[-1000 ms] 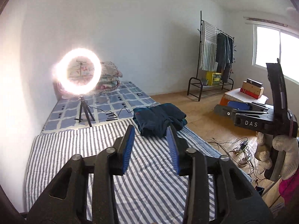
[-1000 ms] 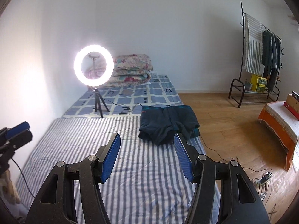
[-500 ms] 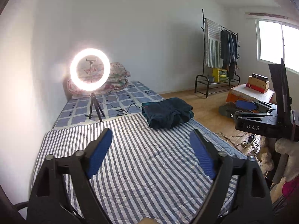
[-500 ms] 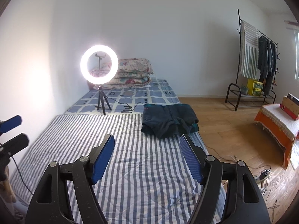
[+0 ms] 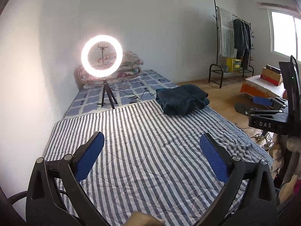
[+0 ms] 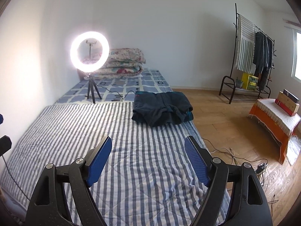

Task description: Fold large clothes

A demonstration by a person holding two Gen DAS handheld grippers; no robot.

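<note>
A dark blue-green garment (image 5: 181, 99) (image 6: 162, 108) lies folded in a pile at the far right edge of the striped mattress (image 5: 146, 143) (image 6: 75, 128). My left gripper (image 5: 152, 140) hovers over the near part of the mattress, well short of the pile; its jaws are still opening and nothing is between them. My right gripper (image 6: 148, 144) hangs likewise above the stripes, jaws opening and empty. In the left wrist view the right gripper (image 5: 267, 106) shows at the right edge, held by a gloved hand.
A lit ring light on a tripod (image 5: 102, 56) (image 6: 90, 50) stands on the checked mattress (image 6: 131, 82) beyond, with its cable trailing near the pile. Folded quilts (image 6: 124, 62) lie against the wall. A clothes rack (image 6: 252, 56), an orange-covered bench (image 6: 272, 116) and floor cables (image 6: 244, 158) are to the right.
Both grippers have opened wider, the left from nearly shut to very wide. Both views now take in more of the room and less of the near mattress, so the dark pile looks farther off.
</note>
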